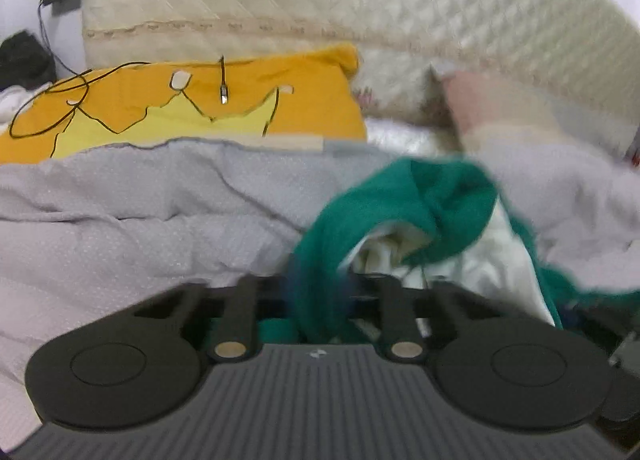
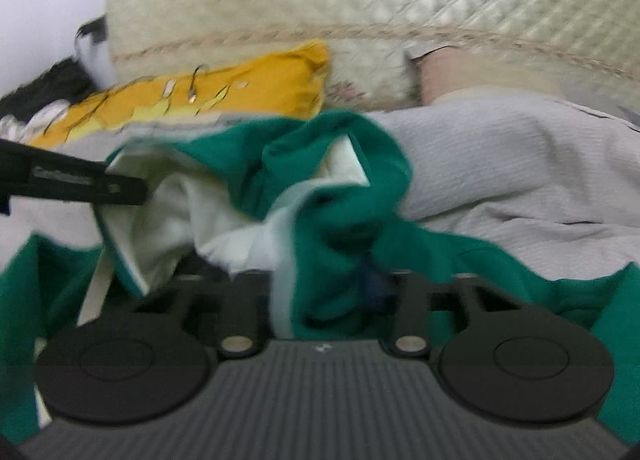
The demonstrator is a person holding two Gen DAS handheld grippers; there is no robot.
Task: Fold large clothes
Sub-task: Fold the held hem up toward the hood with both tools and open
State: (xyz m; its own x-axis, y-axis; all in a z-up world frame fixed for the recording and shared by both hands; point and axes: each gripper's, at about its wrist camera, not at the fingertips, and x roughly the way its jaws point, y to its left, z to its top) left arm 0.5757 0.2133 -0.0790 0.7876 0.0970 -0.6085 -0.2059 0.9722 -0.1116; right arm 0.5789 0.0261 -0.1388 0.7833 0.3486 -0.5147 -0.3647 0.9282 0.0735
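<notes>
A green garment (image 1: 400, 196) with a white lining lies bunched on the bed. In the left wrist view a green strip of it runs down into my left gripper (image 1: 320, 292), which is shut on it; the cloth hides the fingertips. In the right wrist view the same garment (image 2: 340, 188) is heaped over my right gripper (image 2: 328, 300), and a thick fold is pinched between its jaws. My left gripper's fingers (image 2: 128, 190) show at the left of that view, closed on the garment's white-lined edge.
A grey dotted bedsheet (image 1: 140, 212) covers the bed. Behind it lie a yellow pillow (image 1: 200, 100) with a black cable (image 1: 52, 100) over it and a pinkish pillow (image 1: 500, 108). A cream quilted mattress (image 1: 320, 0) leans at the back.
</notes>
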